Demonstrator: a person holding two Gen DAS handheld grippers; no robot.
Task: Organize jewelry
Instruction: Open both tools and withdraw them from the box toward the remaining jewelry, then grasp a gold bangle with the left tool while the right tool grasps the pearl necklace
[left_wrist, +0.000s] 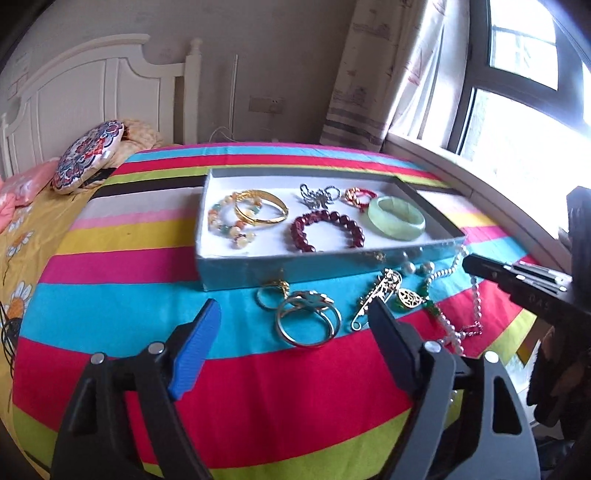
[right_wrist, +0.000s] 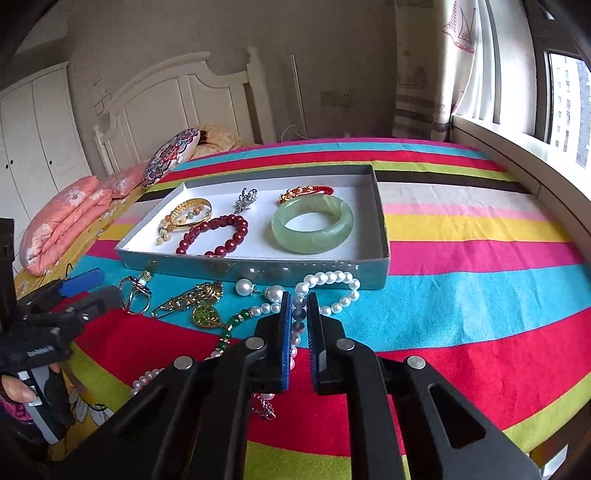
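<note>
The right gripper (right_wrist: 298, 304) is narrowed to a slim gap around the pearl strand (right_wrist: 332, 291), which lies on the striped cloth (right_wrist: 461, 317) just before the tray (right_wrist: 258, 267); whether beads are pinched cannot be told. The left gripper (left_wrist: 291, 314) is held wide open, empty, over the gold rings (left_wrist: 306, 321). Judged risk: the strand is entangled with the green-bead chain (right_wrist: 232, 325), so neighbours may be dragged, or round beads slipped.

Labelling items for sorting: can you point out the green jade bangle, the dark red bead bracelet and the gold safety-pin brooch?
green jade bangle (right_wrist: 312, 224), right wrist view, front band.
dark red bead bracelet (right_wrist: 236, 222), right wrist view, far beads.
gold safety-pin brooch (right_wrist: 186, 299), right wrist view, ornate middle.
</note>
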